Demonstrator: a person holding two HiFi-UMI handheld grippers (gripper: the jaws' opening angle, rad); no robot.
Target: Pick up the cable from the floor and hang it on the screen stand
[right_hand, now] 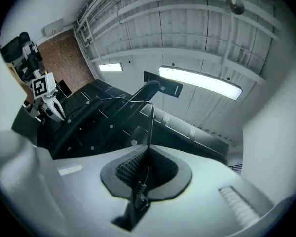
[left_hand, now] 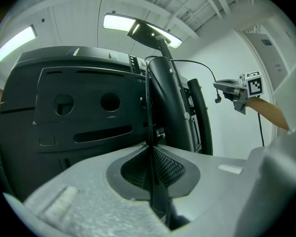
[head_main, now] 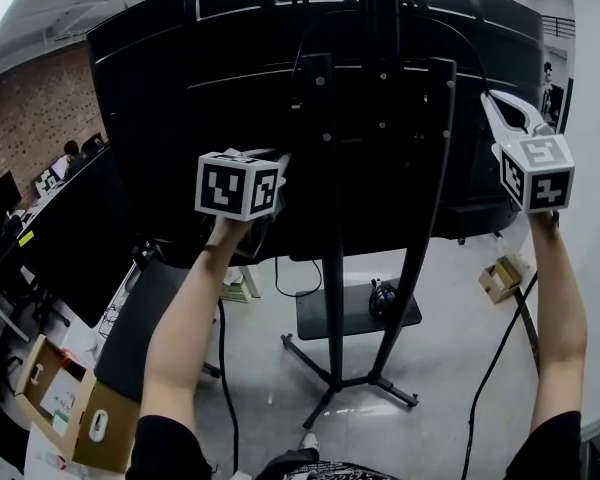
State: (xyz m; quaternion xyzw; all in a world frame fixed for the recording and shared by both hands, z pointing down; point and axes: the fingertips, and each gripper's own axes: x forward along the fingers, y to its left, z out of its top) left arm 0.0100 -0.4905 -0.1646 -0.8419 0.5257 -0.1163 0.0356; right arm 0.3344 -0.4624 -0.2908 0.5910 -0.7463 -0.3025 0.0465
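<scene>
The thin black cable (left_hand: 149, 113) rises from my left gripper (left_hand: 150, 147), which is shut on it. It arcs over the top of the screen stand's black post (left_hand: 163, 83) and across to my right gripper (left_hand: 218, 86). My right gripper (right_hand: 147, 149) is shut on the cable's (right_hand: 151, 117) other end, with a small plug between the pads. In the head view both grippers are raised behind the big dark screen (head_main: 180, 98): the left gripper (head_main: 275, 183) to the left of the stand post (head_main: 332, 218), the right gripper (head_main: 492, 100) at the screen's right edge. The left gripper (right_hand: 56, 113) also shows in the right gripper view.
The stand's base plate (head_main: 325, 313) carries a dark object (head_main: 382, 298). Other cables trail on the floor at left (head_main: 225, 368) and right (head_main: 495, 358). Cardboard boxes sit at lower left (head_main: 65, 398) and at right (head_main: 500, 278). Desks with monitors (head_main: 0, 198) stand far left.
</scene>
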